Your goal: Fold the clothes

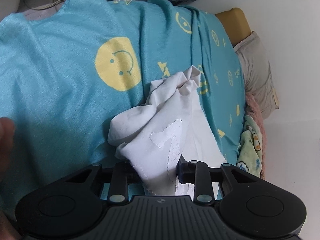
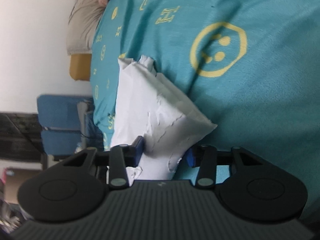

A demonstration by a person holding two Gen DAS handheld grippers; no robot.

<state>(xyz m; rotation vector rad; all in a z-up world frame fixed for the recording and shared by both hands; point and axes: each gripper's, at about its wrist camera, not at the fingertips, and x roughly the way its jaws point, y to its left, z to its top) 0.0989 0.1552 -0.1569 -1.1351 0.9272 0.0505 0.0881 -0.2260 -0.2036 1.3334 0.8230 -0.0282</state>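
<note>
- A teal sheet (image 1: 60, 76) printed with yellow smiley faces fills the ground ahead of both grippers; its far edge drops off to the right of the left gripper (image 1: 158, 172), where a tan pillow (image 1: 258, 70) and a mustard block (image 1: 234, 24) lie against a pale wall.
- Ahead and to the left of the left gripper the sheet is open and bare; a blurred fingertip (image 1: 5, 132) shows at the far left edge of that view.
- Right of the right gripper (image 2: 165, 154) the sheet is likewise open, wrinkled but bare.
- The white cloth (image 1: 170, 124) runs from between the left gripper's jaws forward to a bunched, knotted-looking end; the jaws are pinched on it, one fingertip (image 1: 183, 168) dark against the fabric.
- In the right wrist view the same cloth (image 2: 148, 104) rises from the right gripper's blue pads (image 2: 138, 150), which clamp it from both sides; it stands in a stiff fold with a corner poking right.
- Only the left view shows a green patterned fabric (image 1: 251, 146) and a pink fuzzy one (image 1: 258, 110) at the sheet's right edge.
- Only the right view shows a blue chair (image 2: 60, 118) and a dark surface (image 2: 18, 134) off the bed, to the gripper's left.
</note>
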